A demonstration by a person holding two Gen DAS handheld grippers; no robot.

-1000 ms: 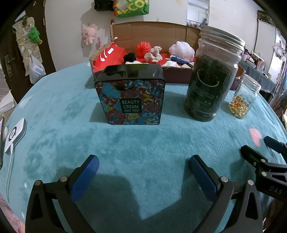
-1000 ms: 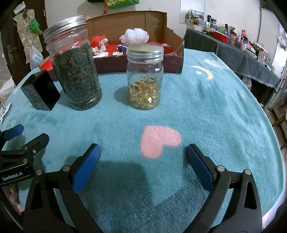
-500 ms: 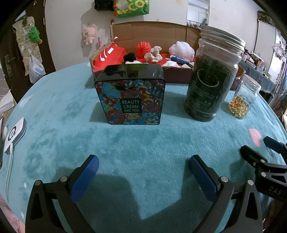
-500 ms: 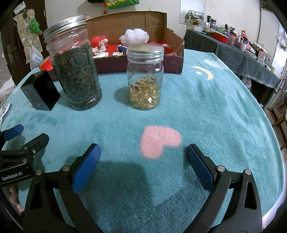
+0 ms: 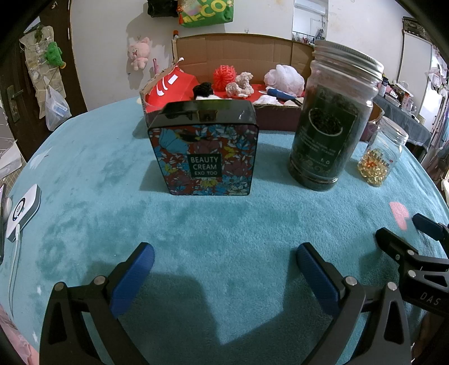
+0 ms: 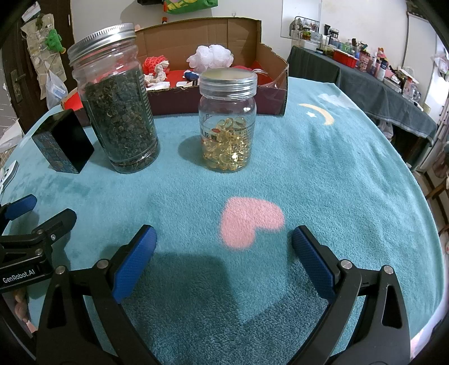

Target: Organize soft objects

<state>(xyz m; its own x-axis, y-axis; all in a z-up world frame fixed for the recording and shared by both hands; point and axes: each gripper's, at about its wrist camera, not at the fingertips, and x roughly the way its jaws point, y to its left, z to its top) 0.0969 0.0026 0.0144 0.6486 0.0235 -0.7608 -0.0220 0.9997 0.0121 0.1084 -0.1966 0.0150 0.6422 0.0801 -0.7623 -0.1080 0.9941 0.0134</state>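
Teal blanket (image 5: 224, 224) unchanged, both hand-held grippers, left (image 5: 224, 265) and right (image 6: 223, 250), still spread, empty.

The flowered tin (image 5: 202, 148) standing on the table reads "BEAUTY CREAM EXO TOO", the green bag (image 5: 207, 12) on the far wall shows "ECO", the left claw (image 6: 21, 273) bears "GenRobot.AI", and the right claw (image 5: 428, 297) shows "DAS"; the jar labels are unreadable.
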